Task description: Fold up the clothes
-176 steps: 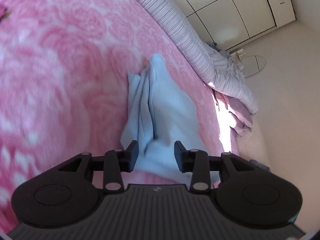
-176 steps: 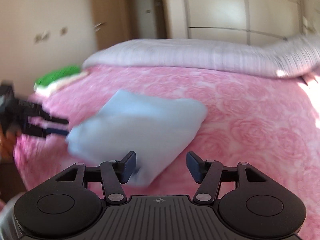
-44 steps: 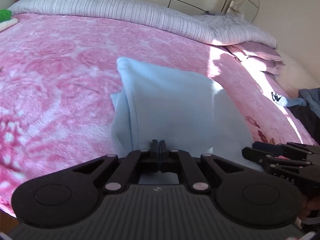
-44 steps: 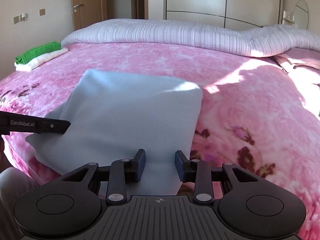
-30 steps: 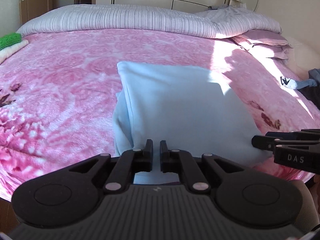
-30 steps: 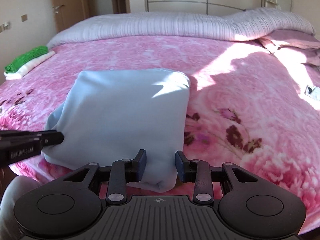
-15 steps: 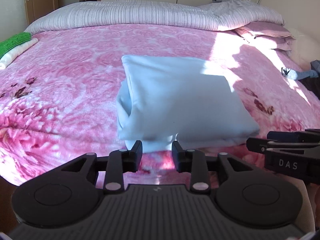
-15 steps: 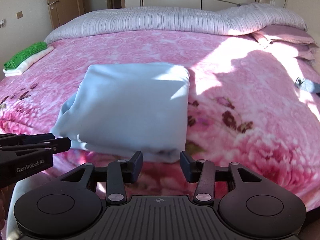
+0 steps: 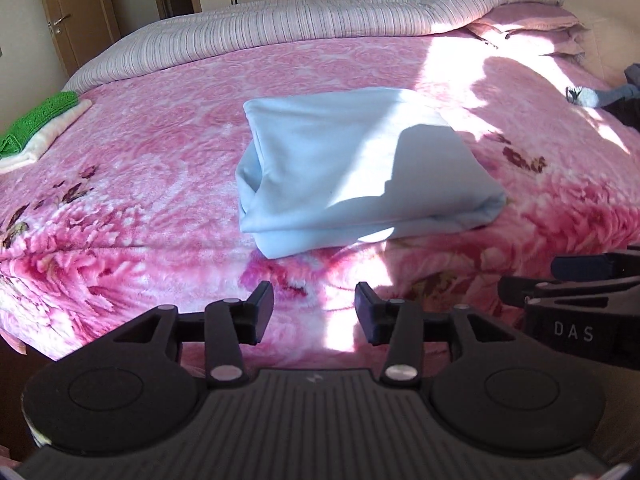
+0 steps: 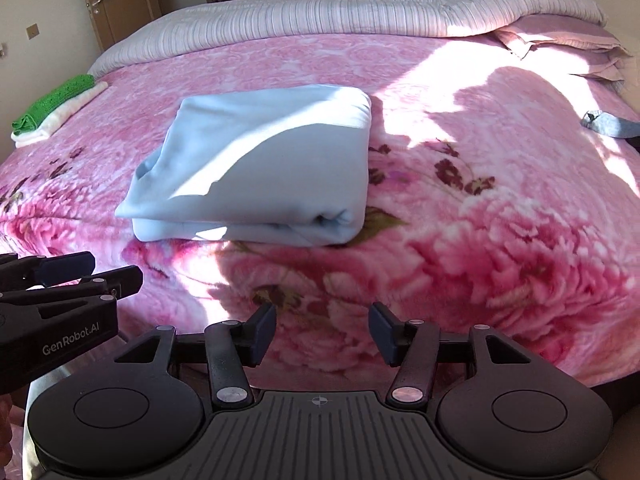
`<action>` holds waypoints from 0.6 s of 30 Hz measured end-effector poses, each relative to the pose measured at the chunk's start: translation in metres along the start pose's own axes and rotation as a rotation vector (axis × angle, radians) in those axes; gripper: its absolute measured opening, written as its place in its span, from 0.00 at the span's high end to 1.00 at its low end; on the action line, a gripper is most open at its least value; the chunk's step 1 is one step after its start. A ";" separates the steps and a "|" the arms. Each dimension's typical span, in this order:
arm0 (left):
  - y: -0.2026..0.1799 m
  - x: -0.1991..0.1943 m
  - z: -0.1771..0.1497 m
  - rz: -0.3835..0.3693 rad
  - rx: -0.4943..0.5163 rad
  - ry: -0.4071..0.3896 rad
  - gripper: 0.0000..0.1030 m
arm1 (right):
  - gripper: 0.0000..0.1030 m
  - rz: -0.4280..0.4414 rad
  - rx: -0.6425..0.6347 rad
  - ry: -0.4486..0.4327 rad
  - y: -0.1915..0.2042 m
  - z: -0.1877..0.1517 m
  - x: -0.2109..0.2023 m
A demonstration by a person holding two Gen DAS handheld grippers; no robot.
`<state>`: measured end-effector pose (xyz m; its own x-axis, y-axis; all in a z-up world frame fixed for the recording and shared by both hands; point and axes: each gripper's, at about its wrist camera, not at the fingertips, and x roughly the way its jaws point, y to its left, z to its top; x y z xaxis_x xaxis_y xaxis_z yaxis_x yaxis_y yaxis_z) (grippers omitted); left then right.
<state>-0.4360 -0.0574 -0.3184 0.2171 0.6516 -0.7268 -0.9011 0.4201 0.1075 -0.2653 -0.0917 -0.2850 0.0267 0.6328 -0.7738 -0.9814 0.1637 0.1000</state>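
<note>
Two grippers hang short of a folded light-blue garment [image 9: 360, 168] that lies on the pink floral blanket [image 9: 152, 160] of a bed, near its front edge, in a patch of sunlight crossed by shadow. A second and a half ago the left gripper [image 9: 315, 312] had its jaws pinched together on the garment's near hem; now those jaws stand apart and are opening, with only blanket showing between them, and the cloth sits clear ahead of the fingertips. The right gripper [image 10: 322, 332] has changed in the same way: a second ago its jaws straddled the near right corner of the fold, and now they are apart, opening, and empty, with a band of blanket between them and the garment. Both views have drawn back from the bed, so more of the front edge of the blanket shows than before. The garment itself has kept its place and its shape, a thick rectangle with rounded layers showing along the near side [image 10: 248, 232]. Each gripper appears at the edge of the other's view, level with the bed's front edge. At the far left of the bed a green cloth [image 10: 52, 100] rests on a white folded one [image 10: 60, 120], well apart from the garment, and a striped grey quilt [image 10: 320, 20] runs across the head of the bed.
</note>
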 end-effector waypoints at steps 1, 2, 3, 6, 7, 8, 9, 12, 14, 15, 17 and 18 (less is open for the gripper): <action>-0.002 -0.001 -0.002 0.003 0.007 0.001 0.60 | 0.46 -0.002 0.002 0.002 0.000 -0.002 -0.001; -0.003 -0.002 -0.004 0.001 0.011 0.002 0.60 | 0.46 -0.002 0.005 0.004 0.000 -0.003 -0.002; -0.004 -0.003 -0.005 0.001 0.016 0.003 0.60 | 0.46 -0.001 0.007 0.007 0.000 -0.005 -0.003; -0.008 -0.008 -0.009 0.002 0.032 0.001 0.60 | 0.45 -0.002 0.010 0.012 0.001 -0.008 -0.005; -0.009 -0.009 -0.009 0.001 0.035 -0.001 0.59 | 0.45 -0.005 0.008 0.014 0.002 -0.009 -0.006; -0.009 -0.010 -0.010 0.000 0.038 -0.003 0.59 | 0.45 -0.007 0.006 0.015 0.003 -0.010 -0.007; -0.010 -0.011 -0.011 0.000 0.041 -0.005 0.59 | 0.44 -0.007 0.003 0.015 0.004 -0.010 -0.007; -0.010 -0.014 -0.013 0.000 0.042 -0.009 0.58 | 0.43 -0.005 -0.003 0.014 0.007 -0.012 -0.010; -0.008 -0.015 -0.013 0.000 0.042 -0.010 0.58 | 0.42 -0.006 -0.008 0.013 0.009 -0.013 -0.011; -0.008 -0.016 -0.013 -0.001 0.043 -0.012 0.58 | 0.41 -0.006 -0.011 0.011 0.009 -0.013 -0.012; -0.008 -0.018 -0.014 -0.001 0.044 -0.014 0.58 | 0.40 -0.006 -0.015 0.010 0.011 -0.013 -0.014; -0.008 -0.019 -0.014 -0.002 0.044 -0.015 0.58 | 0.40 -0.006 -0.018 0.009 0.012 -0.013 -0.015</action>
<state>-0.4386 -0.0821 -0.3149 0.2247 0.6604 -0.7165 -0.8834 0.4484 0.1363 -0.2803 -0.1088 -0.2802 0.0314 0.6252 -0.7798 -0.9845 0.1542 0.0840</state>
